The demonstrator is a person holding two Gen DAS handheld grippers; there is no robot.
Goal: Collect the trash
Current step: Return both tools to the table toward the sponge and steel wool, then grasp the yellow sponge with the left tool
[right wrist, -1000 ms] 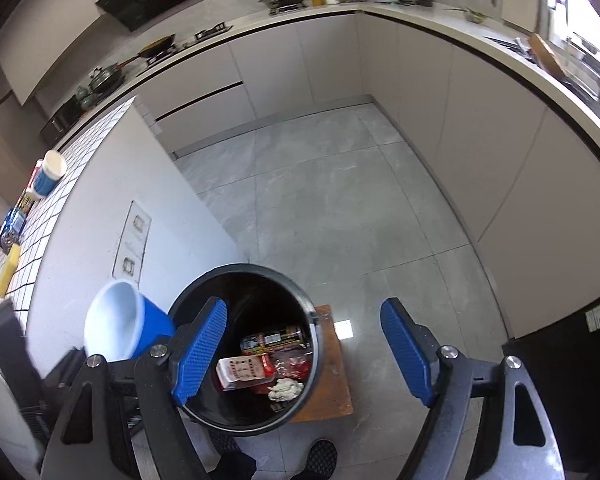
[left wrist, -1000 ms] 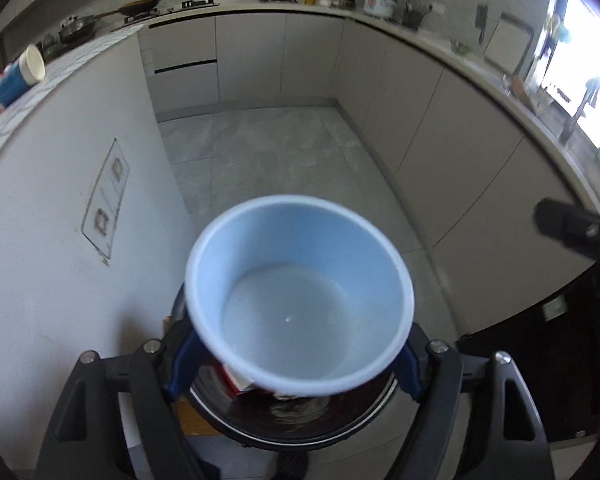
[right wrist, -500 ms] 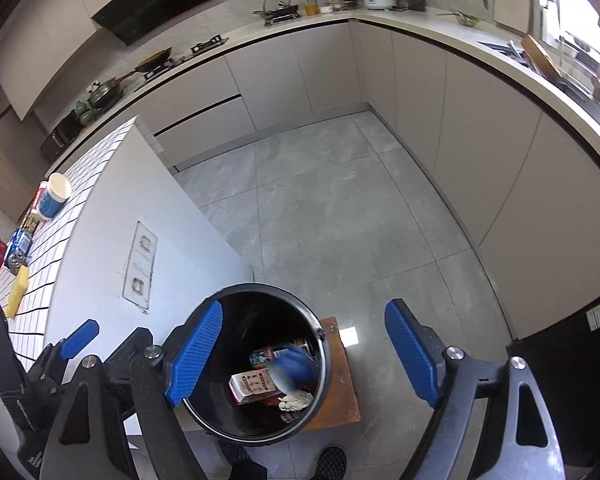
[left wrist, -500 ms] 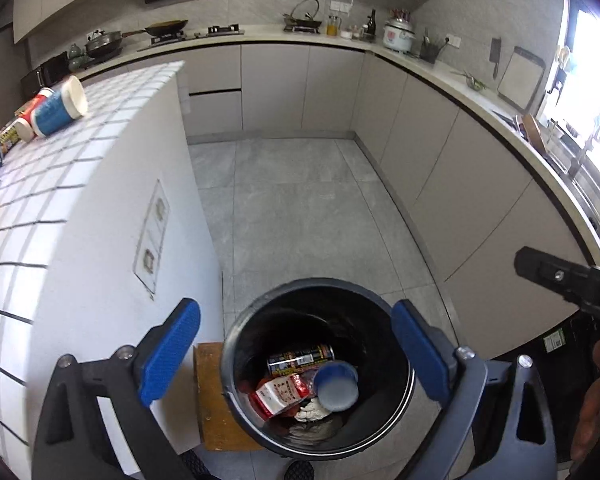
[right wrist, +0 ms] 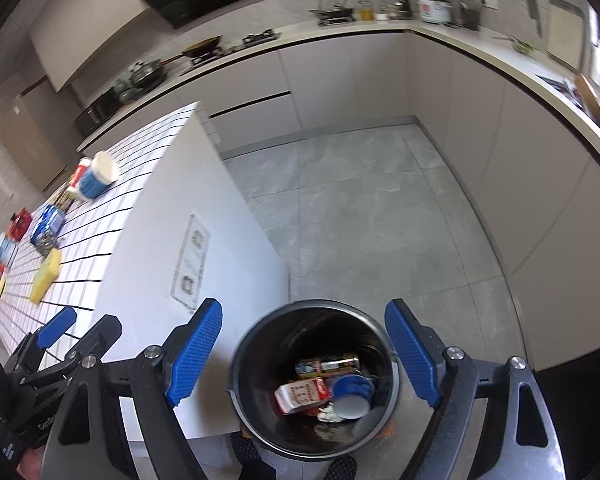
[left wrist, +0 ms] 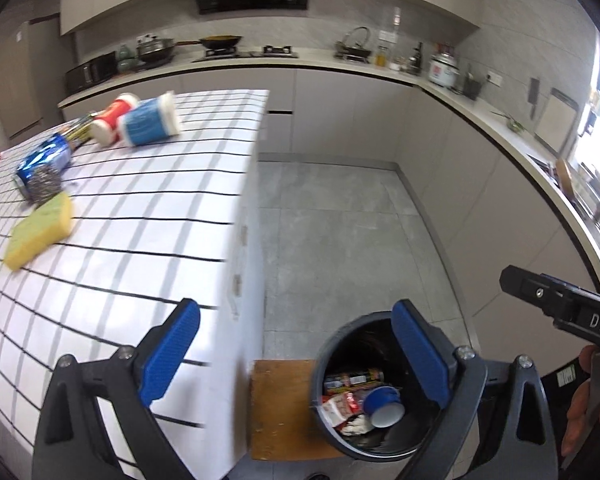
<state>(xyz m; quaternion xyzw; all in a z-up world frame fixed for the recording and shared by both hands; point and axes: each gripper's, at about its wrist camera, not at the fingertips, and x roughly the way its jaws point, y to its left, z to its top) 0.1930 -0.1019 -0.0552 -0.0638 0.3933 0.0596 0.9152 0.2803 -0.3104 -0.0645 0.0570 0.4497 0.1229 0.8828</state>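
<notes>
Inside bin [right wrist: 236, 364], blue cup [right wrist: 354, 394], both grippers empty

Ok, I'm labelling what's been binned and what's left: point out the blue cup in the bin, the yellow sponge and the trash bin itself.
blue cup [right wrist: 353, 396]: right wrist view, its side wall.
yellow sponge [left wrist: 40, 236]: left wrist view, top face.
trash bin [right wrist: 260, 332]: right wrist view, its rim.

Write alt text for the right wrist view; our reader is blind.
An open, empty blue-padded tool hangs above a round black trash bin holding a blue paper cup and a red-and-white carton, beside a white tiled counter.
</notes>
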